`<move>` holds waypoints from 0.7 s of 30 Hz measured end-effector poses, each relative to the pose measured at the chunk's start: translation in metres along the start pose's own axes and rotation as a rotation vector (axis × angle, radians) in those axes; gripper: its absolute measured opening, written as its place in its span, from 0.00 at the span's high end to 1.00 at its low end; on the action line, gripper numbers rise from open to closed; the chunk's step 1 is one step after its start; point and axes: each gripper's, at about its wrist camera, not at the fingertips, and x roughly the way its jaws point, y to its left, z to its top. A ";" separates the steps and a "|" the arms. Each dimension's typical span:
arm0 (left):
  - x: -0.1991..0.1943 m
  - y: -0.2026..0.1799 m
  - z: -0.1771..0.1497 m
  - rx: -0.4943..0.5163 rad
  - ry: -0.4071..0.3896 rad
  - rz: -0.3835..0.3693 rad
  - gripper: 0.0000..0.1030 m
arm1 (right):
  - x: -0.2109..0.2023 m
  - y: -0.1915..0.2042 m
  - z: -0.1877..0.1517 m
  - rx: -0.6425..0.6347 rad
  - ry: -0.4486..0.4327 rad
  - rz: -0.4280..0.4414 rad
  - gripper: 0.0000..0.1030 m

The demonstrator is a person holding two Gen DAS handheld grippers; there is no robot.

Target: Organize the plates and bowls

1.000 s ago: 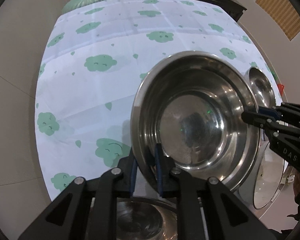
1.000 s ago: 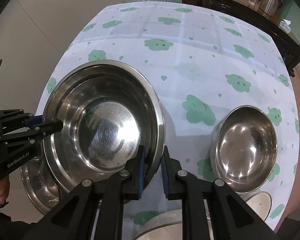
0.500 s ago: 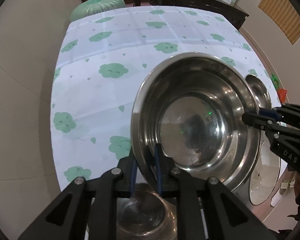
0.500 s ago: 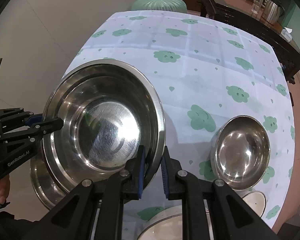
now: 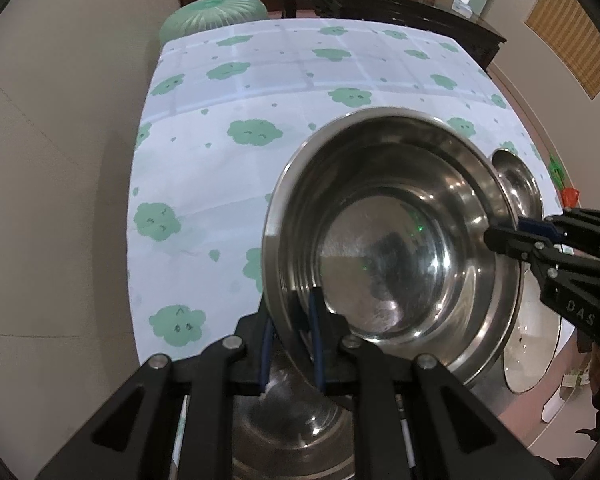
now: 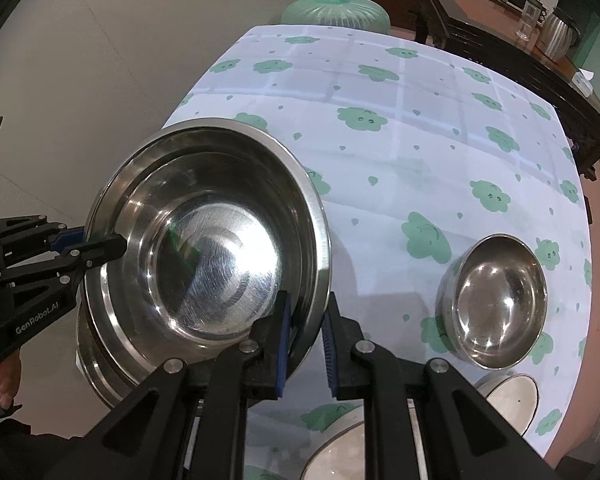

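A large steel bowl hangs tilted above the near left part of the table, held by two opposite sides of its rim. My left gripper is shut on the rim's left side. My right gripper is shut on the right side. Under it another steel bowl rests on the table, partly hidden. A smaller steel bowl stands to the right. White plates lie at the near edge.
The table wears a white cloth with green clouds; its far half is bare. A green stool stands past the far edge, with dark wooden furniture behind. A person's hand shows at lower left.
Both grippers have lifted the large bowl higher off the table; the cloth and the other bowls look smaller and farther below. Both grips on the rim are unchanged.
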 end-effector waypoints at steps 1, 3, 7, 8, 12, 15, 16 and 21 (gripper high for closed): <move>-0.001 0.001 -0.002 0.000 -0.001 0.001 0.87 | -0.001 0.002 -0.001 -0.002 0.001 0.001 0.84; -0.004 0.003 -0.005 -0.004 -0.002 0.003 0.87 | -0.001 0.005 -0.002 -0.006 0.003 0.002 0.84; -0.007 0.008 -0.011 -0.010 -0.005 0.007 0.87 | -0.002 0.013 -0.005 -0.014 0.005 0.006 0.84; -0.008 0.009 -0.013 -0.013 -0.006 0.008 0.87 | -0.003 0.015 -0.006 -0.016 0.006 0.007 0.84; -0.012 0.016 -0.020 -0.021 -0.007 0.014 0.87 | -0.003 0.023 -0.008 -0.025 0.009 0.013 0.83; -0.015 0.020 -0.025 -0.029 -0.007 0.018 0.87 | -0.004 0.030 -0.010 -0.035 0.013 0.016 0.83; -0.015 0.021 -0.027 -0.031 -0.007 0.018 0.87 | -0.004 0.033 -0.011 -0.039 0.014 0.016 0.83; -0.018 0.027 -0.036 -0.044 -0.007 0.022 0.87 | -0.005 0.043 -0.016 -0.054 0.020 0.019 0.83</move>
